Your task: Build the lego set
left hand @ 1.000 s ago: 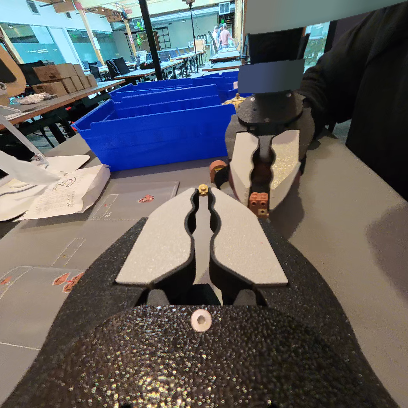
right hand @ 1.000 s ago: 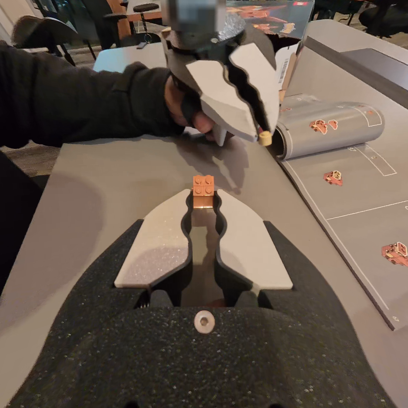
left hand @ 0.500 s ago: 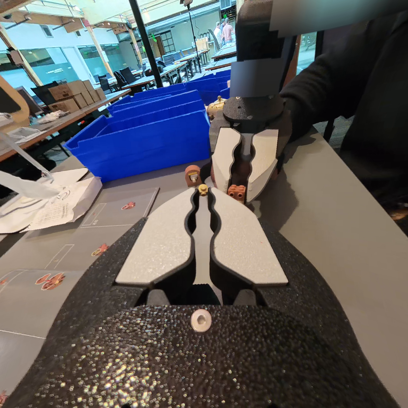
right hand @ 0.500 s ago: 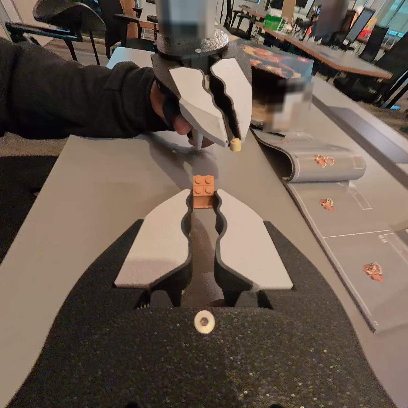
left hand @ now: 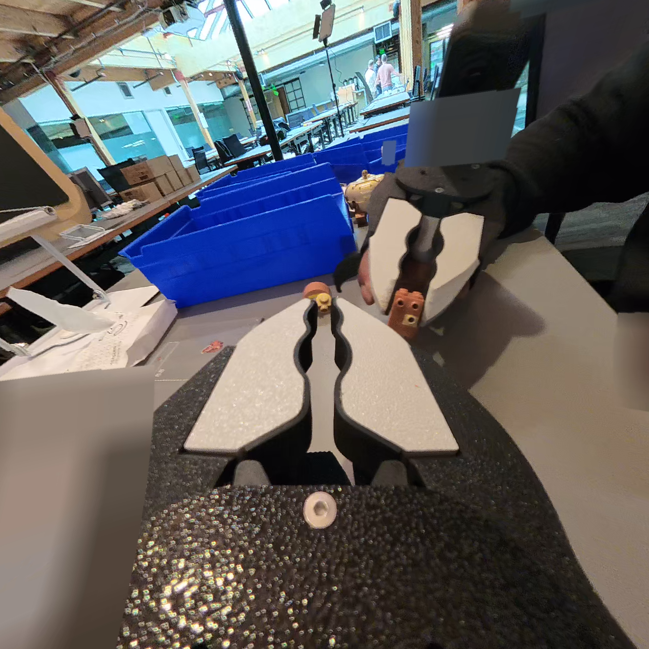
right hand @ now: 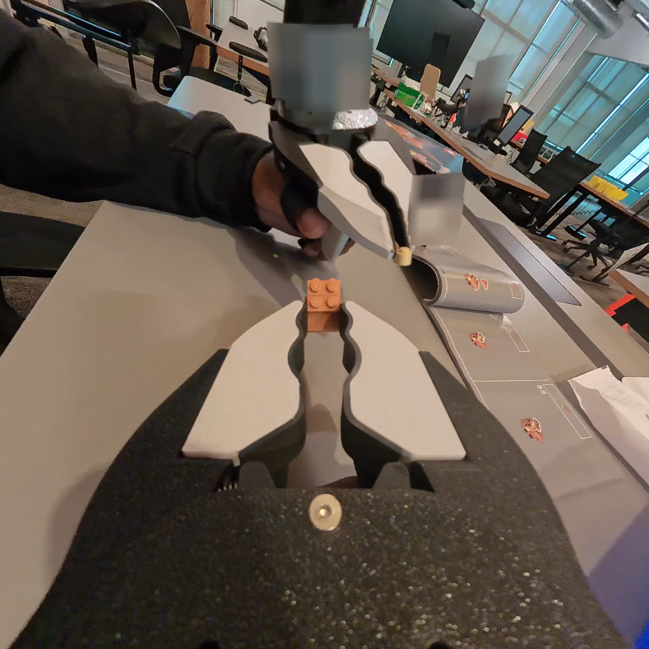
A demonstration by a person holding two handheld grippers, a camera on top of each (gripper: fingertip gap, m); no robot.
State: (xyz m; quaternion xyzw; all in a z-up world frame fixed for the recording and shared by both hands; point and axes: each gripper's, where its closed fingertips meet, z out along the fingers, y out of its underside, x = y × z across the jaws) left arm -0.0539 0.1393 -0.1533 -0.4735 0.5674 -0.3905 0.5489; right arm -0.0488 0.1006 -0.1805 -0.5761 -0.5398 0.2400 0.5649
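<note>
Bricks fill both grasps: the right gripper [right hand: 323, 309], frame centre, has its fingers pressed on an orange-brown brick stack [right hand: 323, 304]; the left gripper [left hand: 323, 305] pinches a small tan round stud [left hand: 323, 302], above the grey worktop [right hand: 140, 298], blue bins [left hand: 246, 242] upper centre

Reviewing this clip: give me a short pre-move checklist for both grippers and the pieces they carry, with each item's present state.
1. Left gripper pinching the small tan round piece at its fingertips: ok.
2. Right gripper clamped on the orange-brown brick assembly, pads on both sides: ok.
3. Assembly's studs facing up in the right wrist view: ok.
4. The two held pieces apart, not touching: ok.
5. Grey table under the assembly bare: ok.
6. Tan piece squarely seated in the fingertips: cannot tell.
</note>
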